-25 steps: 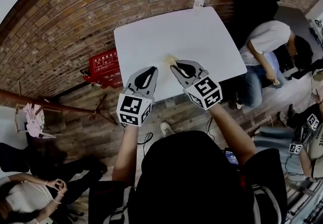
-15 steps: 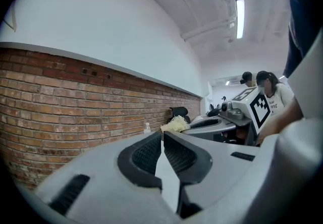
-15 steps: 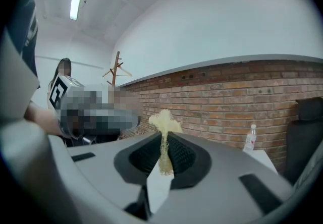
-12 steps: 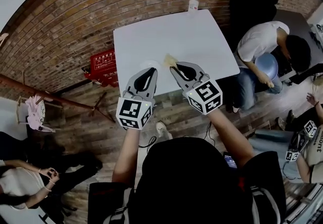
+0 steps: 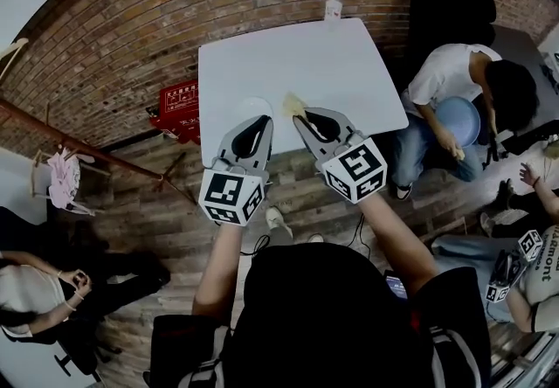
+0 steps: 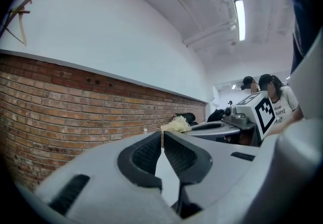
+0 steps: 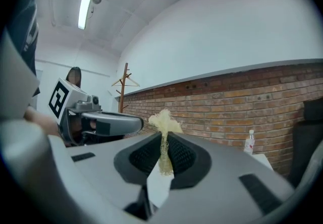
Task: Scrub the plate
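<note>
The right gripper [image 5: 301,118] has its jaws closed on a pale yellow scrubber [image 7: 162,127]. The pads pinch its lower part and the frayed top stands clear above the tips. The left gripper [image 6: 162,135] has its jaws all but together, with only a hairline between the tips, and nothing is plainly held in them.

The plate [image 5: 251,107] is a faint white disc just above the left gripper's tip, left of centre in the head view. It sits at the near edge of the white table [image 5: 297,54] and is hard to pick out against it. I cannot tell whether the left jaws touch its rim.

The plate looks thin, stiff and smooth. It is probably light enough to skate across the table under a push, so it should be steadied at the near rim while the scrubber works the face. The scrubber is soft and will flatten and bend, so the hold on it is best kept low and firm.
</note>
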Demonstrator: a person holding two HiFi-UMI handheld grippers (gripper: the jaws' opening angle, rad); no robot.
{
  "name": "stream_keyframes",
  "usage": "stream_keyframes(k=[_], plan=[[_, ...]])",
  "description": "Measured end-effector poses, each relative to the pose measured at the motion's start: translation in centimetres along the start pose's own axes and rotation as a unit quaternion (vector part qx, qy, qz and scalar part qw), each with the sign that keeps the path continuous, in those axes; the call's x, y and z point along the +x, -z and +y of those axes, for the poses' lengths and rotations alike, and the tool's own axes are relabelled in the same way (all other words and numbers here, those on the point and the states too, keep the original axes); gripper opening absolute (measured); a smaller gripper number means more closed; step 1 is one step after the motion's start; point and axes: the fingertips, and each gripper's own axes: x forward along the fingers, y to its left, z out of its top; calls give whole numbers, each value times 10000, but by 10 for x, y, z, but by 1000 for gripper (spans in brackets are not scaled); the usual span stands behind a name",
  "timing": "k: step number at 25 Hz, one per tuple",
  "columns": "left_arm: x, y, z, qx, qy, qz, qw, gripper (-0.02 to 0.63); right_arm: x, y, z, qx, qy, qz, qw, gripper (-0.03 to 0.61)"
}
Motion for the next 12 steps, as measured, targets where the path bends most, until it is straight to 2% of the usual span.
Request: stream_keyframes(k=[12], plan=[[-13,-5,-25,38,-144,-78,9999,32,-26,-9,6,-45,-77,-195,9998,37]])
